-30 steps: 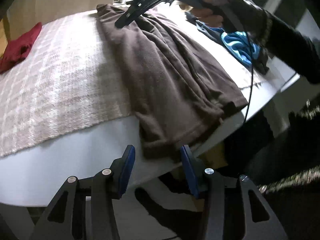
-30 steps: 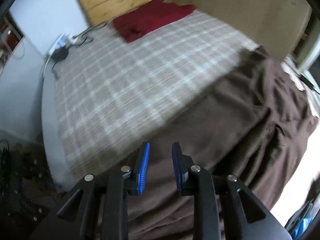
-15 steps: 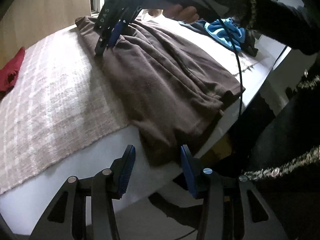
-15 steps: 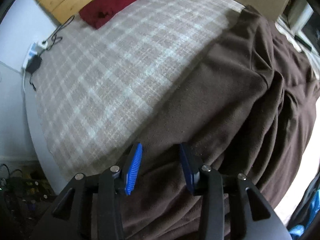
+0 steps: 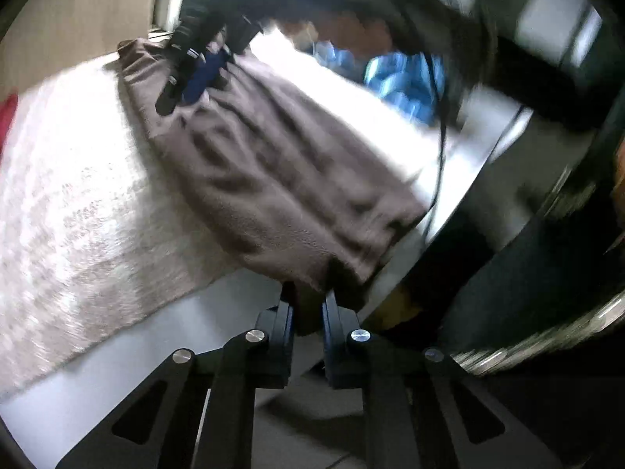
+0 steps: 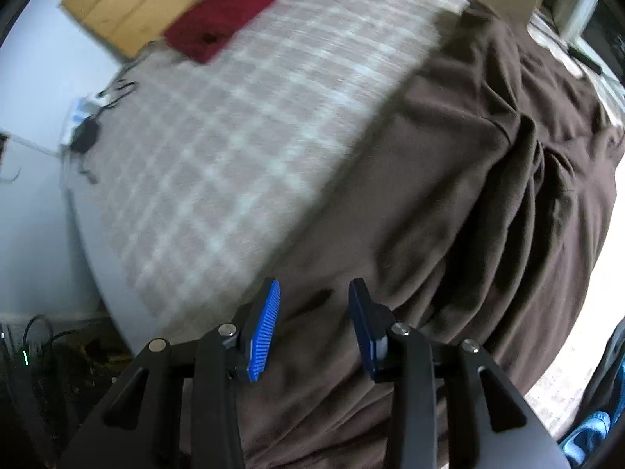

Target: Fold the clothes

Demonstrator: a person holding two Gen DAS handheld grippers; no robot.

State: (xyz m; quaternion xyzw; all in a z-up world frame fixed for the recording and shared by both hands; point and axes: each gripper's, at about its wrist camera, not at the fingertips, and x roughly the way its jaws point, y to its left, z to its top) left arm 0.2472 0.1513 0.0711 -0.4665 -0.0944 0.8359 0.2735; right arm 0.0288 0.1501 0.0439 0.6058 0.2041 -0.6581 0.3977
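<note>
Left claw [image 5: 308, 297] pinches brown garment [image 5: 273, 179] hem; right claw [image 6: 314, 324] gapes.

The checked blanket [image 6: 242, 148] lies bare and open beside the brown garment [image 6: 449, 215]. A red cloth [image 6: 234, 4] sits at its far end, a blue cloth [image 5: 402, 82] crowds the other side, and a cable [image 5: 439, 164] hangs over the edge.

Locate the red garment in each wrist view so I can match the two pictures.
Left wrist: the red garment is only a blurred sliver at the far left edge, on the plaid blanket.
Right wrist: the same garment lies near the top centre, at the plaid blanket's far end beside a wooden board.
Shared landmark: the brown garment spread on the blanket.
</note>
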